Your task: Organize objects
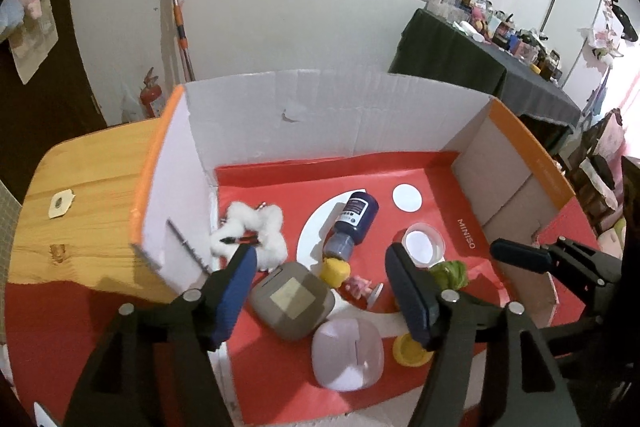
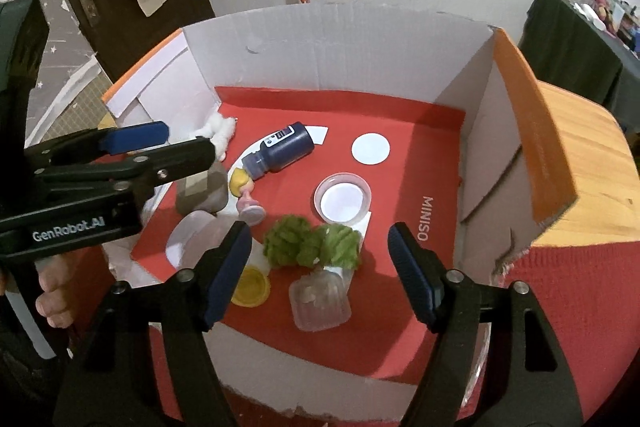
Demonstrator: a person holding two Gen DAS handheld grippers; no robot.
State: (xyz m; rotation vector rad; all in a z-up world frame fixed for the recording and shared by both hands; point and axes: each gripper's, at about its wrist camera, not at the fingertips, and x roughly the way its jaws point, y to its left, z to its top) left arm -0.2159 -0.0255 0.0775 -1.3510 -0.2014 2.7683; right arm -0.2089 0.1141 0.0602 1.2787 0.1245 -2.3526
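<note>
Left gripper (image 1: 320,291): fingers spread, empty; grey case (image 1: 291,300) lies between them.
Right gripper (image 2: 320,267): fingers spread, empty; green pompom (image 2: 312,242) between them, clear jar (image 2: 320,301) just below.
Box (image 2: 340,39): contains all items.

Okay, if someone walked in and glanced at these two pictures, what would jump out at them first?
Most likely the bright red floor of the open cardboard box, strewn with small things. A dark blue bottle lies on its side near the middle, with a fuzzy green tuft nearer the cameras and a white fluffy one against the left wall. The left gripper and right gripper both hover open over the clutter, holding nothing.
</note>
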